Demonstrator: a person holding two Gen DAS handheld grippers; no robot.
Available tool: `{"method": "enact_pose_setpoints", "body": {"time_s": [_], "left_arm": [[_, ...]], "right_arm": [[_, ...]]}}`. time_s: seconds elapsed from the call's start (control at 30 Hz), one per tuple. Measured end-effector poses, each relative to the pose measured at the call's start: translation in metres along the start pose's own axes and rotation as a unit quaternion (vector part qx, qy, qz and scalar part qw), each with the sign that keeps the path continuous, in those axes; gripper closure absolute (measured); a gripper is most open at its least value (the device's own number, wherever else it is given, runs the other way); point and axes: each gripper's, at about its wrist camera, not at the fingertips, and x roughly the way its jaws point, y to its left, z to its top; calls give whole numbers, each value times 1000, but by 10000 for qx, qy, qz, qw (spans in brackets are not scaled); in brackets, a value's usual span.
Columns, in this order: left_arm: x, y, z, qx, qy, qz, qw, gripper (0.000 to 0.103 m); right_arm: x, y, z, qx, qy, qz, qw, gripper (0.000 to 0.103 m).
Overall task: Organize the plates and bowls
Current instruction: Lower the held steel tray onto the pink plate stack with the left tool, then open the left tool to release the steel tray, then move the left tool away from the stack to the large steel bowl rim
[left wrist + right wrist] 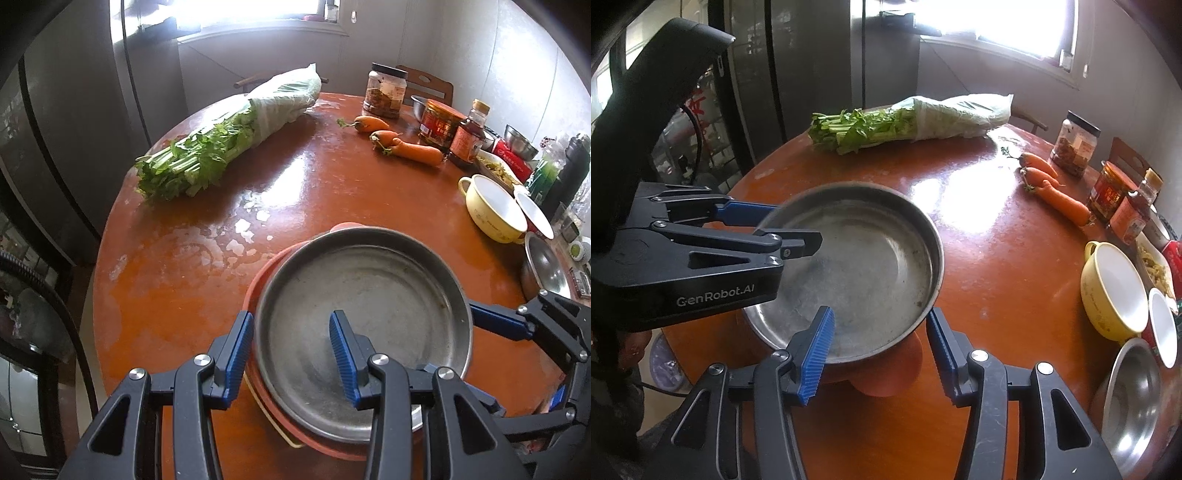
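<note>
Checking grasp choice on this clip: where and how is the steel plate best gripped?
By its raised rim. The steel plate is wide and shallow, so only the thin upright edge fits between fingers, one inside and one outside. The left gripper straddles the near rim; the right gripper straddles the opposite rim. The plate sits on an orange plate, which probably blocks sliding underneath.

- The left gripper [798, 229] is showing the brand "GenRobot.AI" in pale letters on its black body — the one wording that is reading clearly.
- The red jar [439, 123] and the sauce bottle [468, 142] are carrying printed labels, too blurred to read.
- The yellow bowl [1110, 295] is bearing small marks on its side — illegible.
</note>
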Motion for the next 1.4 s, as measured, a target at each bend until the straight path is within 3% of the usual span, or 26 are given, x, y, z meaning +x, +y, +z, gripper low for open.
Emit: {"method": "enact_pose_setpoints", "body": {"time_s": [0.3,0.57,1.4], "left_arm": [[-5,0,1,11,-121,-78,9999,59],[-11,-4,2,-59,-213,-185,9996,53],[-44,-38,2,10,-645,-261,9976,37]], "right_arm": [[0,0,1,39,9,37,10000,48],[-7,-6,1,144,-124,-4,9998,39],[-56,-38,-12,525,-717,-523,9947,27]]}}
